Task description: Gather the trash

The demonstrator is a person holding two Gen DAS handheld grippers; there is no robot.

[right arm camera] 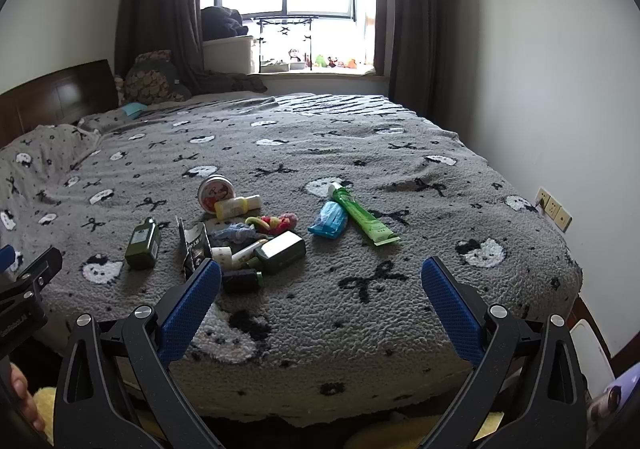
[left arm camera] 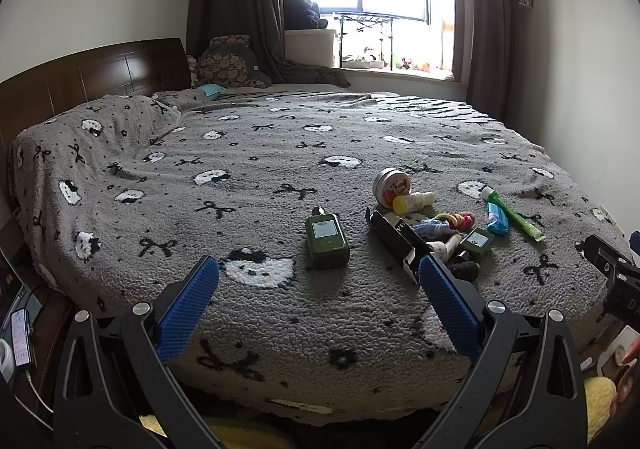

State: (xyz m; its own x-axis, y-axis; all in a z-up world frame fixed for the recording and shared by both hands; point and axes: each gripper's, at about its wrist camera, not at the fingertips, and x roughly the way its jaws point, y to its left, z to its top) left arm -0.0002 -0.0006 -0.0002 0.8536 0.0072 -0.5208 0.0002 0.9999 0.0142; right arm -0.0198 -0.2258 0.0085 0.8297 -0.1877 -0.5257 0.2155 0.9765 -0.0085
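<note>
holding both tongs spread wide and empty at the near edge of the bed, we have the left gripper (left arm camera: pixel 318 275) in front of the dark green flat bottle with a pale label (left arm camera: pixel 326 239), and the right gripper (right arm camera: pixel 320 277) beside the pile of small items on the grey fleece blanket with black bows and white cat faces (right arm camera: pixel 360 153).

we judge the collecting has not begun, so the lone bottle is the sensible first pick: it lies apart from the clutter, with bare blanket around it. it lies flat, long axis running away from us, cap toward the window. we should bring the blue pads across its narrow width, mid-body, and press lightly into the soft pile.

farther right, the bright green plastic tube (right arm camera: pixel 362 215) lies diagonally, white cap pointing away, crimped end toward us and right, touching a blue packet (right arm camera: pixel 329 224).
</note>
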